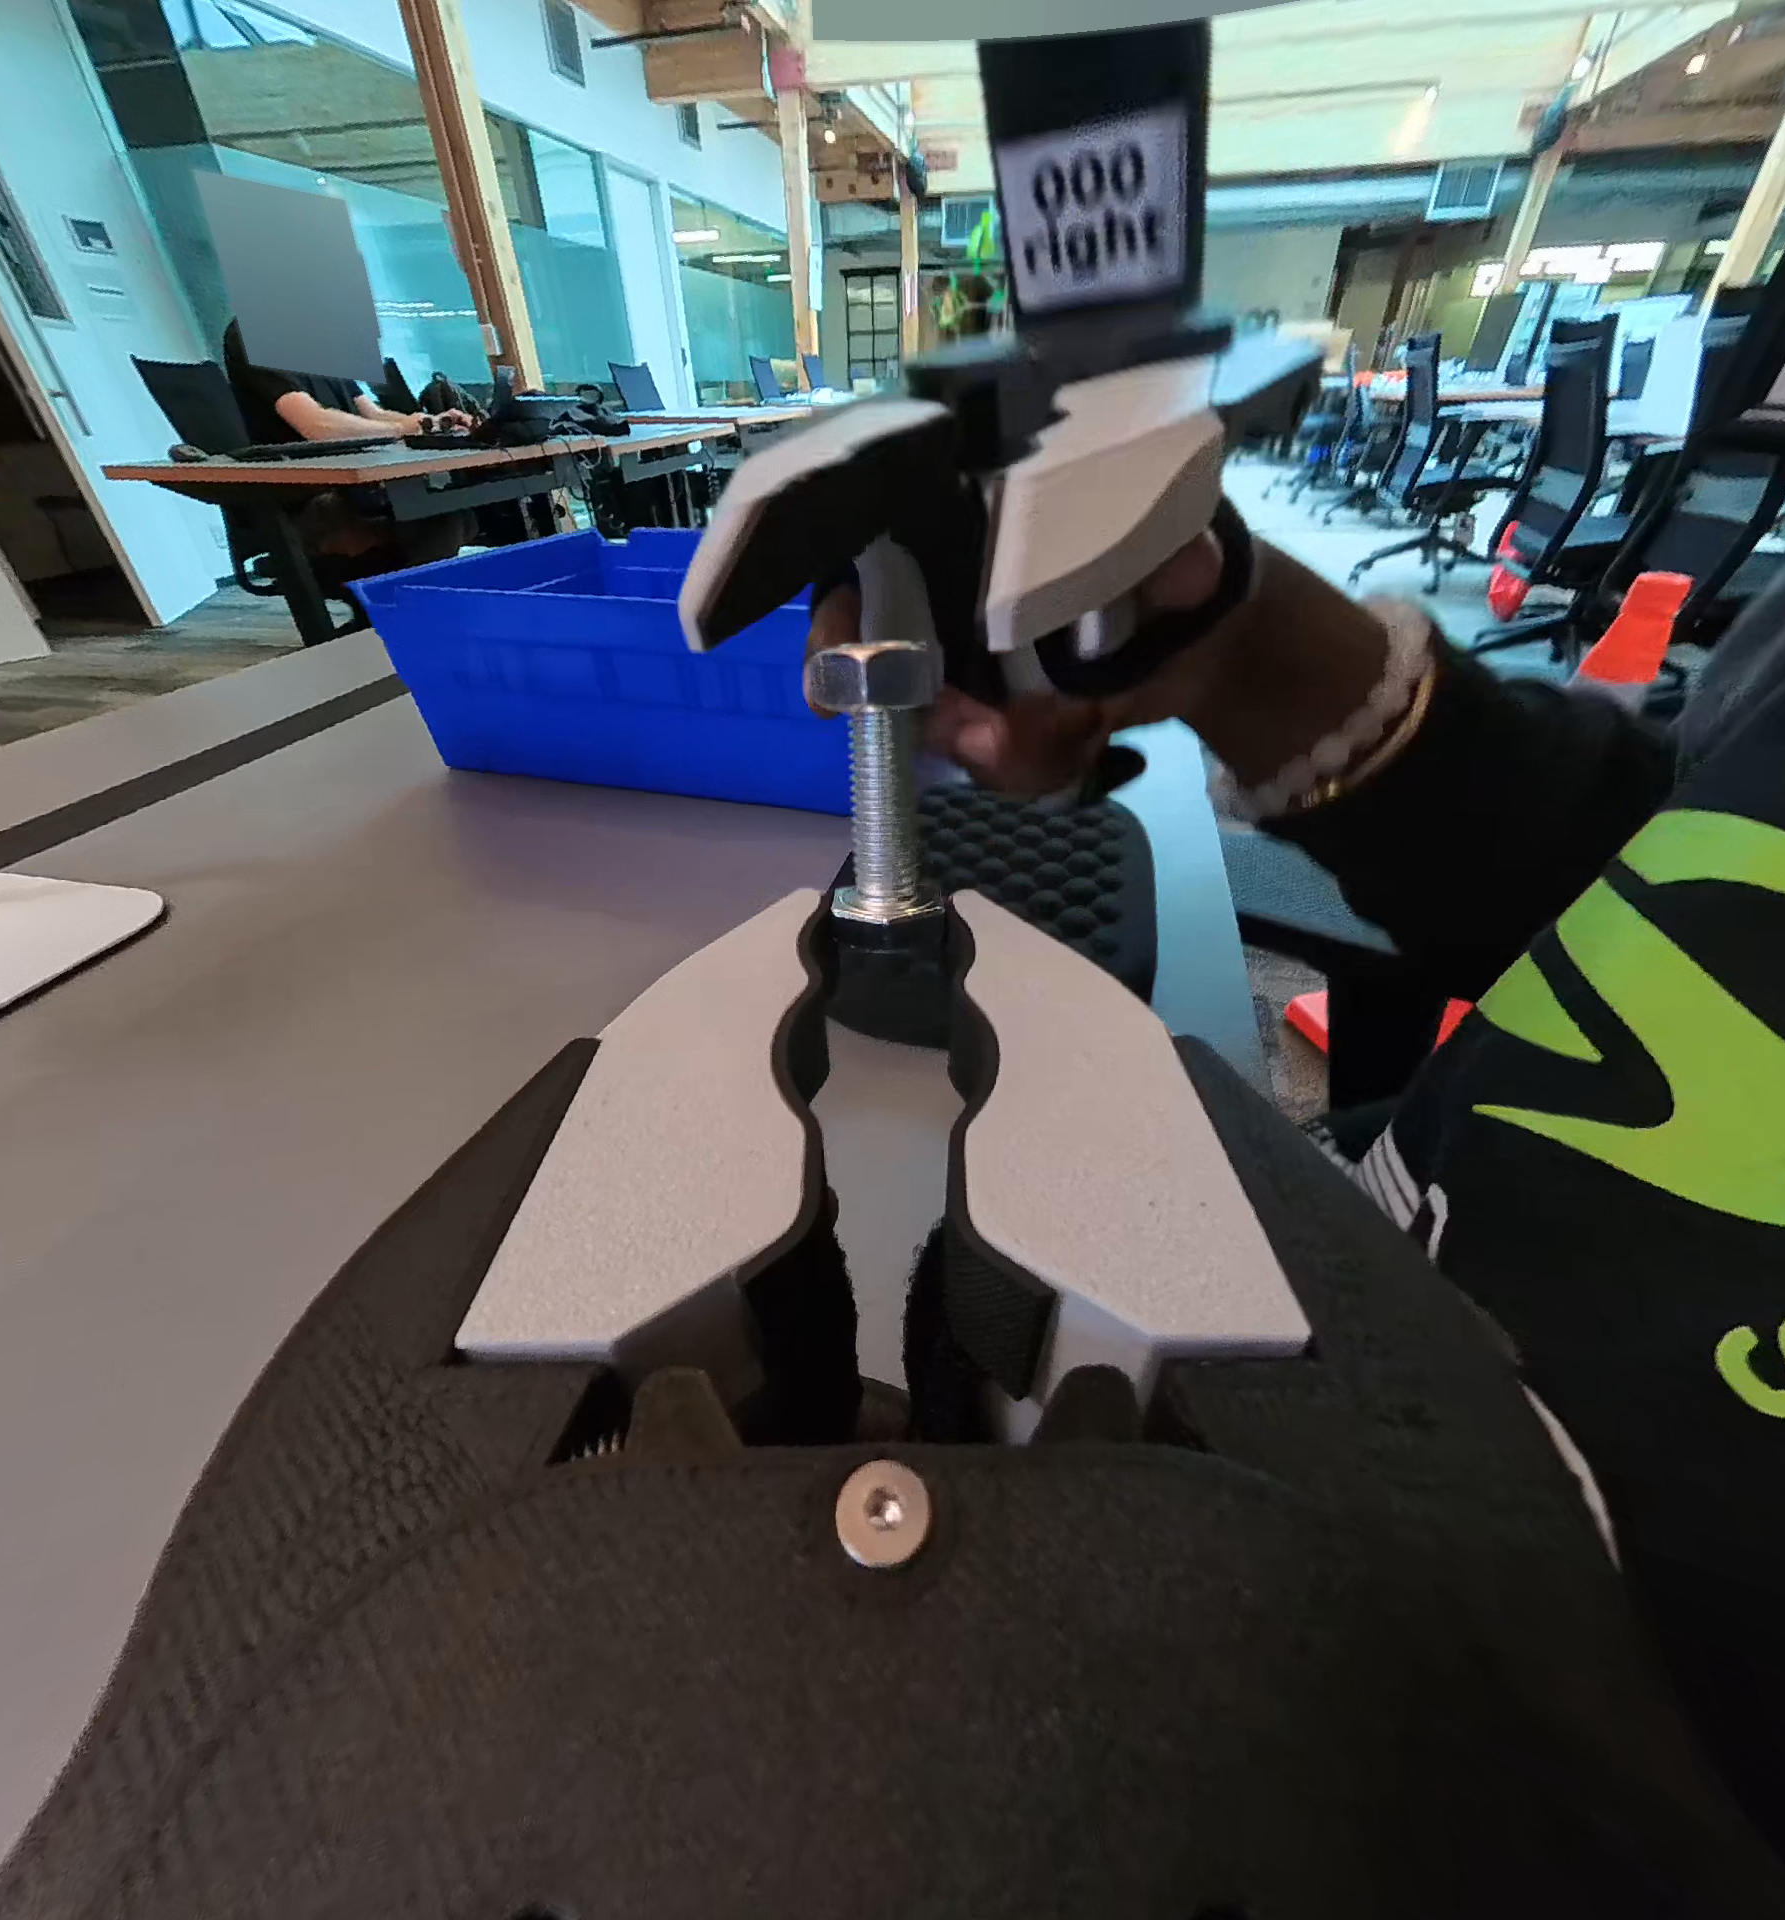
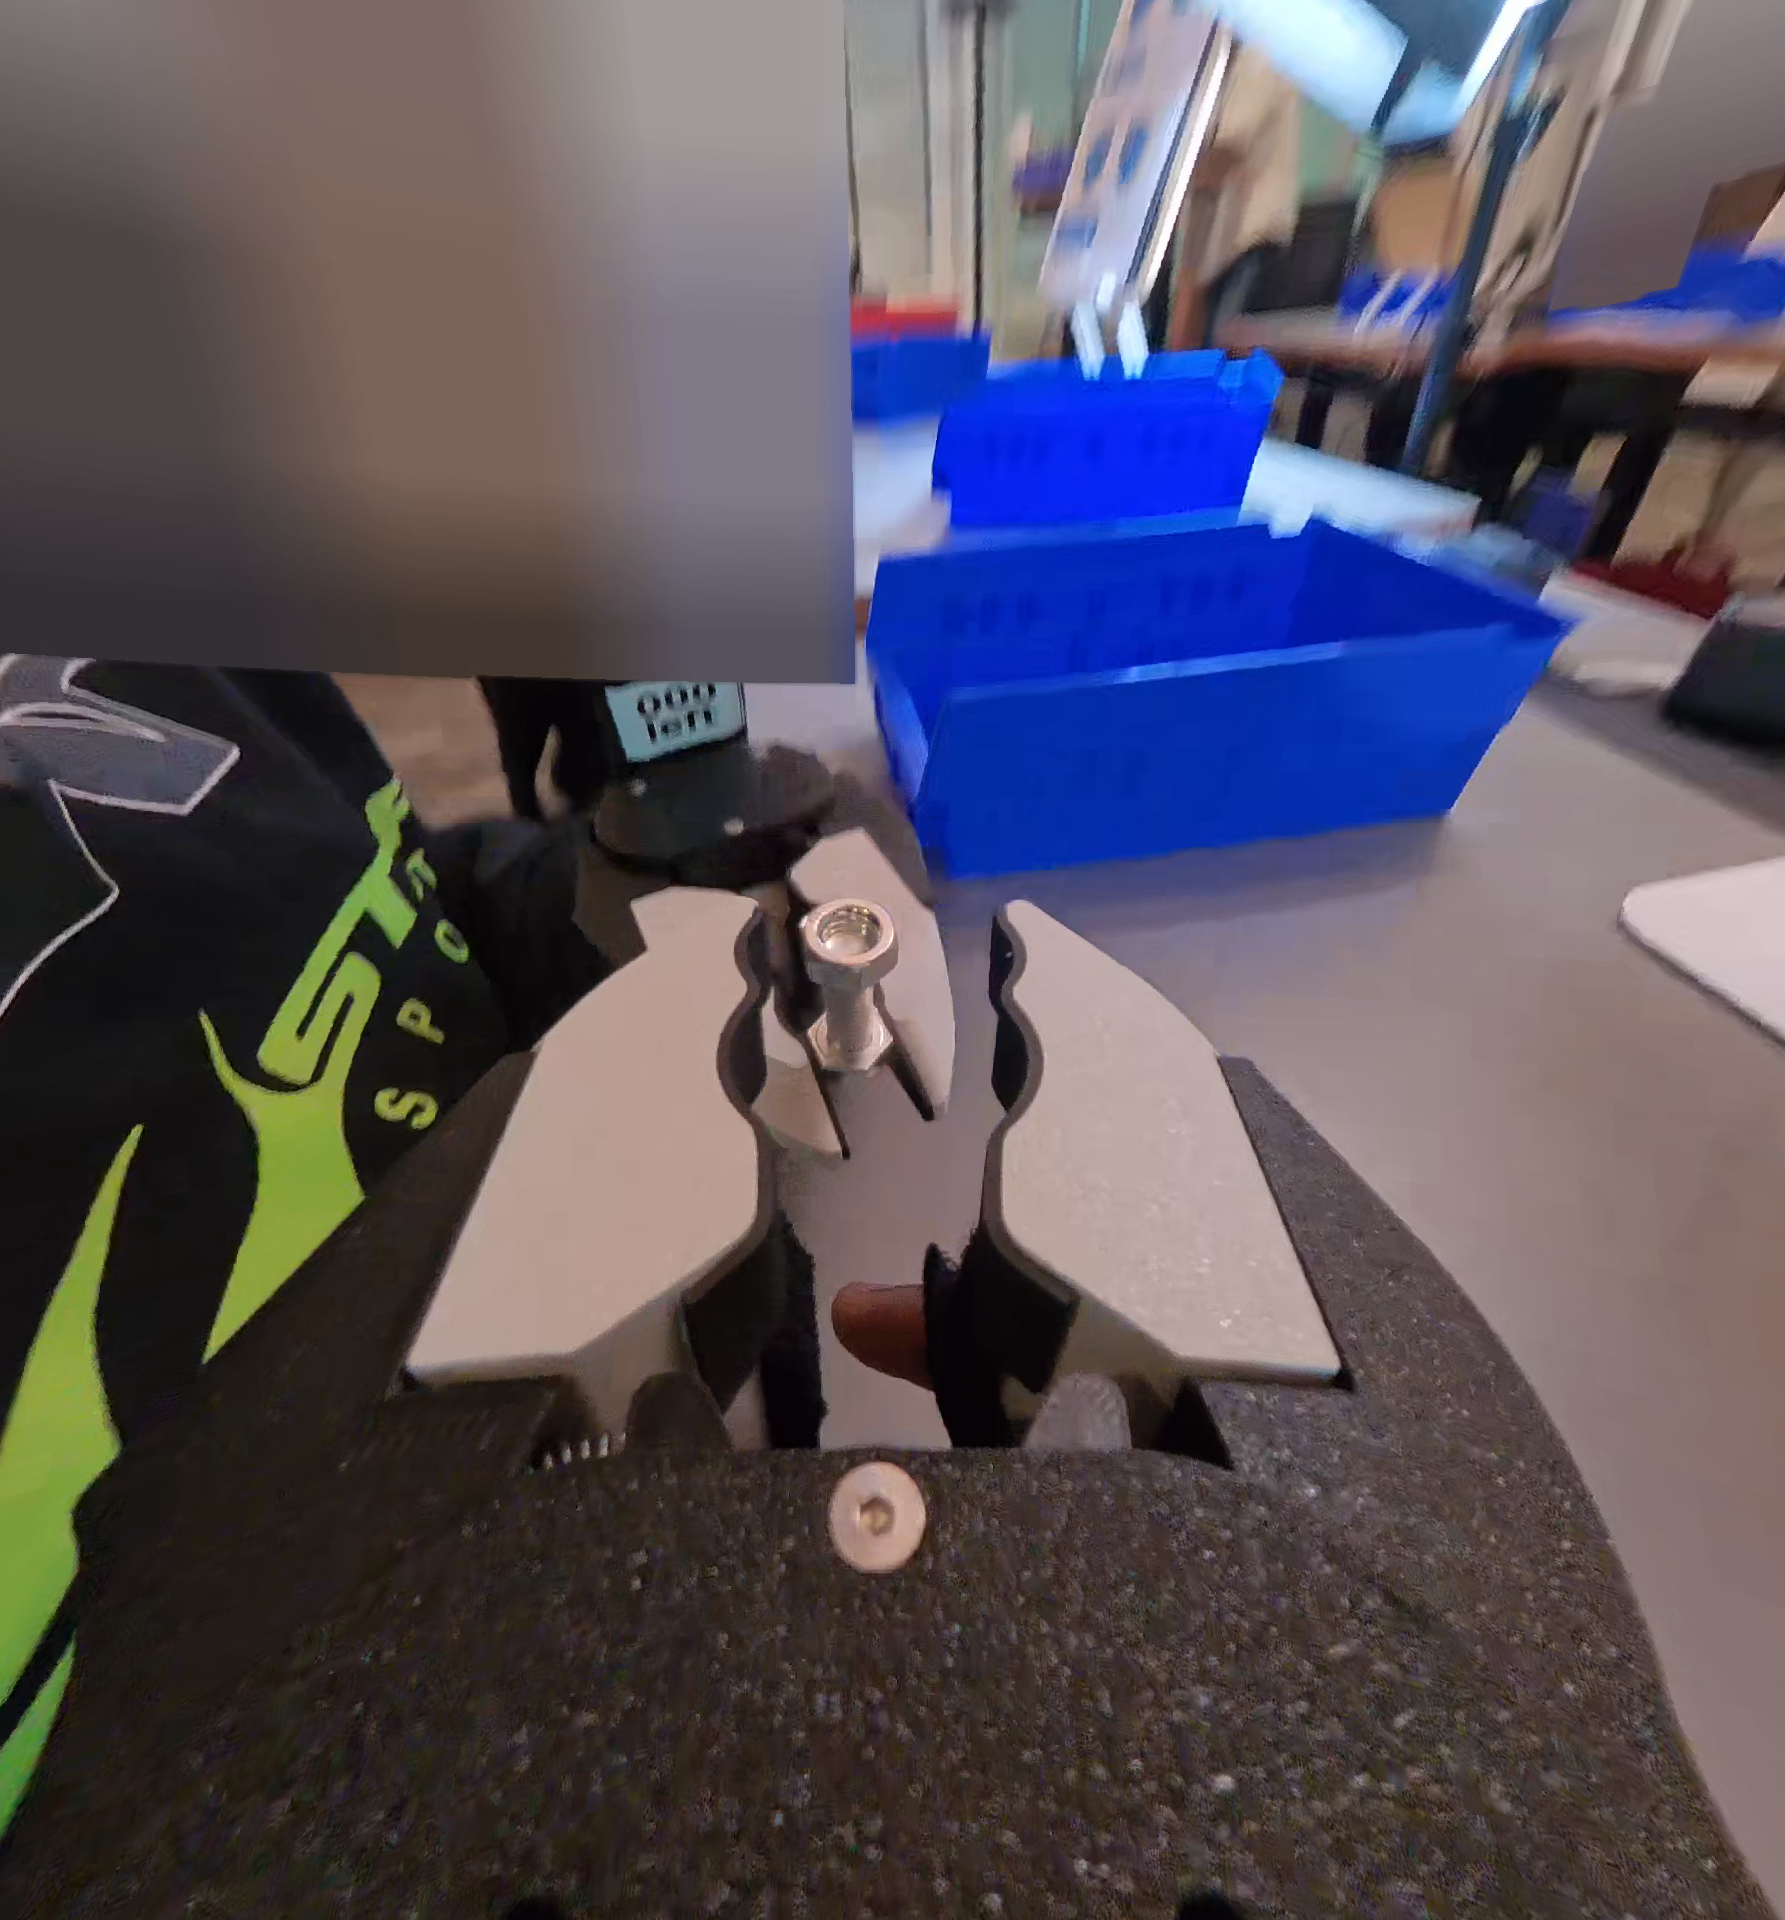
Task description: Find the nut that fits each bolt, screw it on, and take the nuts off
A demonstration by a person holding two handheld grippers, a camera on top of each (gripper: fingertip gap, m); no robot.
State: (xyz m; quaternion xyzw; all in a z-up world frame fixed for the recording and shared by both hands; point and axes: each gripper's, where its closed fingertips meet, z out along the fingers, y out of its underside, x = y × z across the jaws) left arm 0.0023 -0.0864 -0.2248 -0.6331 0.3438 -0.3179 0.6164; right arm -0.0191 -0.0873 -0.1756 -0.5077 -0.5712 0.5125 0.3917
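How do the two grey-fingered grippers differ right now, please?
The left gripper is shut on the silver bolt at its base; the right gripper is open, holding nothing. The left points along the table; the right hovers over the bolt's hex nut. Both share grey fingers and black bodies.

Black sleeve (image 1: 1470, 790), beaded bracelet (image 1: 1324, 727), green-flamed black shirt (image 1: 1646, 1143).

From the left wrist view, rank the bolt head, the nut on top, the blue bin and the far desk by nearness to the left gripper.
1. Bolt head, clamped at the left gripper's tips.
2. Nut, at the upper end of the thread, straight ahead.
3. Blue bin, on the table beyond, slightly left.
4. Desk, across the room, upper left.
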